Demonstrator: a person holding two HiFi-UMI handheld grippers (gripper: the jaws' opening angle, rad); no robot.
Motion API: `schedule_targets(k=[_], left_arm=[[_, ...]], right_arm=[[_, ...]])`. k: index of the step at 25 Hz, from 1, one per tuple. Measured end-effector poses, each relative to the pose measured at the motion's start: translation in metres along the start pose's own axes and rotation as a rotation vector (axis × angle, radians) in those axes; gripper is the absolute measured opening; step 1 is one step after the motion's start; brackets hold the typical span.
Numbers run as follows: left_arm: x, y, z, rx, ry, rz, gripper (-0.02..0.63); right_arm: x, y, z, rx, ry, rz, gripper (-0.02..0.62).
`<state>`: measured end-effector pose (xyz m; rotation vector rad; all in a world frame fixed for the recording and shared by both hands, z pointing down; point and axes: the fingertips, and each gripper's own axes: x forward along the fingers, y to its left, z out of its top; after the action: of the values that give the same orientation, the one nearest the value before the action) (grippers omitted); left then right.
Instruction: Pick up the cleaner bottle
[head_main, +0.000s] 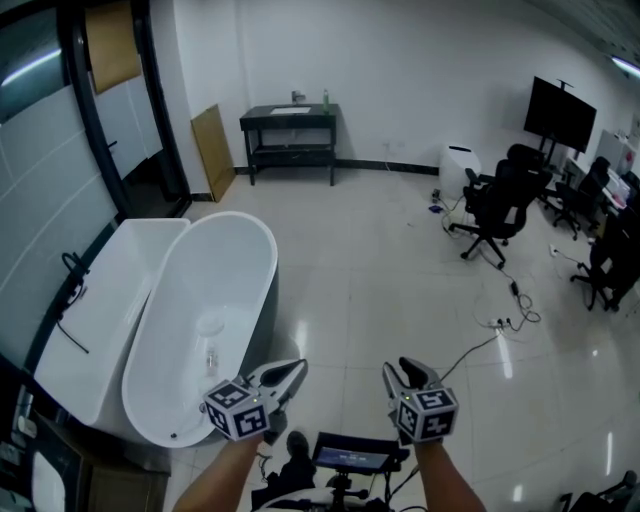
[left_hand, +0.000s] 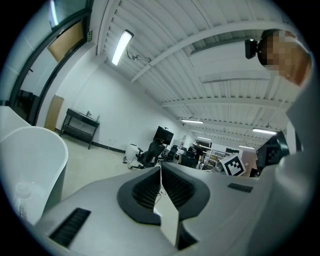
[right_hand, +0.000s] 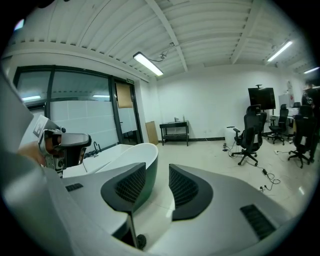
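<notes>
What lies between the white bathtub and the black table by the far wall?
Nothing: bare floor tiles between the bathtub and the table, seen in the head view.

The cleaner bottle (head_main: 212, 357) shows as a small, pale, see-through shape lying on the white floor of the bathtub (head_main: 262, 240), too small to make out its cap or label. It lies just ahead and left of the left gripper (head_main: 288, 374), farther from the right gripper (head_main: 402, 374), touching neither.

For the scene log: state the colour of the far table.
The table is black; the head view shows it best.
</notes>
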<state>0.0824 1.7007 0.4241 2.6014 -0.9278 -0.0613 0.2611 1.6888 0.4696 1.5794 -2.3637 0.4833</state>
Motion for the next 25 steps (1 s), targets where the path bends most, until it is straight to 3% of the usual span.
schedule_targets(k=[7, 16, 25], left_arm=[[0.047, 0.061, 0.024, 0.007, 0.004, -0.026, -0.002], [0.102, 0.170, 0.072, 0.033, 0.025, -0.052, -0.002], [0.148, 0.232, 0.108, 0.062, 0.034, -0.083, -0.002]], right_arm=[[0.070, -0.018, 0.028, 0.009, 0.002, -0.020, 0.150], [0.171, -0.034, 0.088, 0.018, -0.047, -0.041, 0.150], [0.238, -0.043, 0.127, -0.019, -0.080, -0.035, 0.150]])
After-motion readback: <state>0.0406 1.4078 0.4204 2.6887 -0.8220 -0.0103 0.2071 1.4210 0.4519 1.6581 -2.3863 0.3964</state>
